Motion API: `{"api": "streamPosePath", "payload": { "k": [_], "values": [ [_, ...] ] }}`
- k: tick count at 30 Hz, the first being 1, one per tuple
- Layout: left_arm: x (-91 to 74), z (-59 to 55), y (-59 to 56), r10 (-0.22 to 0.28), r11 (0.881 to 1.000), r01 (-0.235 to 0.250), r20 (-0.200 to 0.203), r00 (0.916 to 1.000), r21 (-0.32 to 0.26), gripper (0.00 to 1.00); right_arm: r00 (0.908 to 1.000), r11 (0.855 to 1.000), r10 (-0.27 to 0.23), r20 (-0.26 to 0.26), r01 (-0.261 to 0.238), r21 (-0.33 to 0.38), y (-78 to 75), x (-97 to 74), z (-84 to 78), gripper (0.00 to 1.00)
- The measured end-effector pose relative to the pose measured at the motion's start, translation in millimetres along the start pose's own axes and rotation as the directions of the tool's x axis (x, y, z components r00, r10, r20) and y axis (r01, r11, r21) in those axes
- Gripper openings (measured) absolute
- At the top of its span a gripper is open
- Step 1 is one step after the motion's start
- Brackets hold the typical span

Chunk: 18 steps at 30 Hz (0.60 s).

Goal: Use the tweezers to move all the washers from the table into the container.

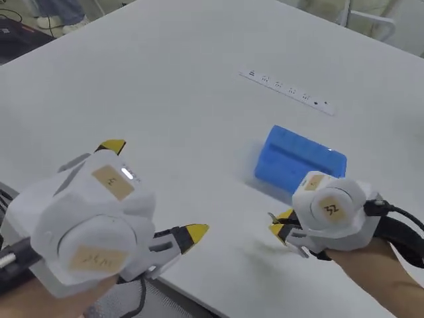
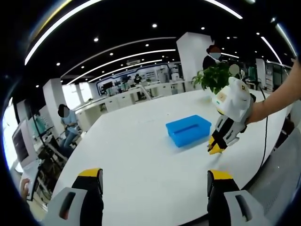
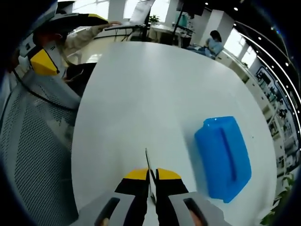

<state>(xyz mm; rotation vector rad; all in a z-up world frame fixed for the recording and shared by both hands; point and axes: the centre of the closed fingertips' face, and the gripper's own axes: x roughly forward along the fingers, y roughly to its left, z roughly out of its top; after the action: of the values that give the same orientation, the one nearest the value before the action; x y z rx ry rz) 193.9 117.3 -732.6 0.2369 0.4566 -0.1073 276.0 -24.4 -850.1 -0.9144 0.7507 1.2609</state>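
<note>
My right gripper (image 3: 149, 174) is shut on thin metal tweezers (image 3: 146, 161), whose tip sticks out just past the yellow jaws over the white table (image 3: 141, 94). The blue container (image 3: 223, 157) lies to the right of the tweezers, a short way off. In the head view the right gripper (image 1: 281, 224) hovers at the near right, just in front of the blue container (image 1: 301, 162). My left gripper (image 1: 155, 189) is at the near left with its jaws wide apart and nothing between them. From the left gripper (image 2: 155, 176) I see the container (image 2: 188, 129) and the right gripper (image 2: 216, 148) beside it.
A white power strip (image 1: 288, 89) lies on the table beyond the container. The table's near edge (image 1: 199, 298) runs just under both grippers. A mesh chair (image 3: 33, 141) stands off the table's edge. People sit at desks in the background.
</note>
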Motion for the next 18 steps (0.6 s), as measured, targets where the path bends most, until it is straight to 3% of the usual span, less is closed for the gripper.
{"api": "streamPosePath", "payload": {
  "k": [8, 12, 18],
  "values": [
    [-0.9, -3.6, 5.7, 0.013, 1.0, -0.014, -0.008, 0.9999, -0.009, 0.95, 0.995, 0.995, 0.085, -0.054, -0.087, -0.038, 9.0, 23.7, -2.7, 0.01],
    [-1.2, -4.9, 6.3, 0.015, 1.0, -0.016, -0.01, 0.9998, -0.015, 0.95, 0.9936, 0.995, 0.096, -0.059, -0.098, -0.031, 10.8, 30.5, -6.3, 0.01],
    [-1.4, -6.2, 6.2, 0.013, 1.0, -0.013, -0.012, 0.9998, -0.016, 0.95, 0.9924, 0.991, 0.102, -0.07, -0.107, -0.081, 15.4, 33.0, -7.6, 0.02]
  ]
}}
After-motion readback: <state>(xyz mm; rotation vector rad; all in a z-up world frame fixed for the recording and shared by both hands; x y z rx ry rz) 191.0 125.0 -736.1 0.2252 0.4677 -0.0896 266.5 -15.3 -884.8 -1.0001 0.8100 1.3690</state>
